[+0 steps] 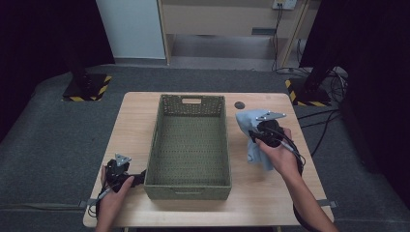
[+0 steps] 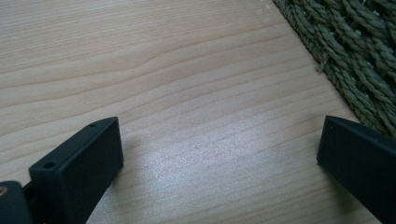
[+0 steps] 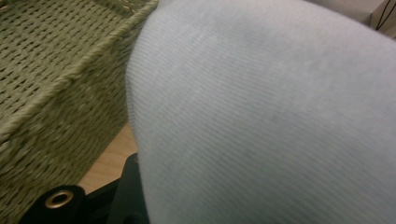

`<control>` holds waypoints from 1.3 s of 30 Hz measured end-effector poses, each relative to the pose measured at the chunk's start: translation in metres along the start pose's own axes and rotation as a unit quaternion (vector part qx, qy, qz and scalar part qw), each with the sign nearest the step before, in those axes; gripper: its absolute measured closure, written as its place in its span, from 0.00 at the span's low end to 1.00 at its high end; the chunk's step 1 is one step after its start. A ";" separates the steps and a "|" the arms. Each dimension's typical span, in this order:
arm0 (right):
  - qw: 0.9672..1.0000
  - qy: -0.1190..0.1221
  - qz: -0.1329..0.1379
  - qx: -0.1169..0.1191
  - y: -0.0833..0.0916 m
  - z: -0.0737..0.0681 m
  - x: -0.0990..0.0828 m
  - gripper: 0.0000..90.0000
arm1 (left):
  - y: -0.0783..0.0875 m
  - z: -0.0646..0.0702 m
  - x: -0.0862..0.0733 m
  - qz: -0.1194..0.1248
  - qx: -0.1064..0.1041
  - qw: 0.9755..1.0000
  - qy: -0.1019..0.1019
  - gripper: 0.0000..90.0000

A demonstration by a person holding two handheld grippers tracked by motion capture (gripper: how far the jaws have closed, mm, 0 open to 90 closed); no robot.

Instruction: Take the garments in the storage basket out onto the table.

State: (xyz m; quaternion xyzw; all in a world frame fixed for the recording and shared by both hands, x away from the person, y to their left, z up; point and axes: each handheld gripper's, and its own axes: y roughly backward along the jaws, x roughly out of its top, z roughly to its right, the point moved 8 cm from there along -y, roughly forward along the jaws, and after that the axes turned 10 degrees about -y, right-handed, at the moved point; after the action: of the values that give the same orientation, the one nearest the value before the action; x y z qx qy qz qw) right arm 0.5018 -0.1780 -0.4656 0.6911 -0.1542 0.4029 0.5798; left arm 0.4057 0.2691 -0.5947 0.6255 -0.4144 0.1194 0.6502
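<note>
Right of the woven basket (image 1: 188,145), right gripper (image 1: 261,129) clamps a pale blue cloth (image 1: 251,140), lifted, crumpled; its own view shows fine ribbing. Left gripper (image 2: 219,154): jaws wide over bare table (image 2: 187,70).

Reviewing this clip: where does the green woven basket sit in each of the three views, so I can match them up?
High view: the basket stands empty at table centre, between the left gripper and the right gripper.
Left gripper view: a strip of its woven wall fills the top right corner.
Right gripper view: its rim and wall take the left side, beside the light blue cloth.
Shared landmark: the wooden tabletop.
</note>
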 end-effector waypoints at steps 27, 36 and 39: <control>1.000 -0.011 -0.019 -0.016 -0.054 0.024 0.013 0.67 | 0.000 0.000 0.000 0.000 0.000 1.000 0.000 0.00; 0.999 -0.022 -0.030 -0.015 -0.072 0.032 0.007 0.67 | 0.000 0.000 0.000 0.000 0.000 1.000 0.000 0.00; 0.999 -0.020 -0.035 -0.014 -0.079 0.032 0.006 0.67 | 0.000 0.000 0.000 0.000 0.000 1.000 0.000 0.00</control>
State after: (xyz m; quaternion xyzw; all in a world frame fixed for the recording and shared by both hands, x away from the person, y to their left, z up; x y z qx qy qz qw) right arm 0.5710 -0.1836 -0.5152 0.6957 -0.1477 0.3662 0.6000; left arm 0.4057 0.2691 -0.5947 0.6256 -0.4144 0.1197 0.6501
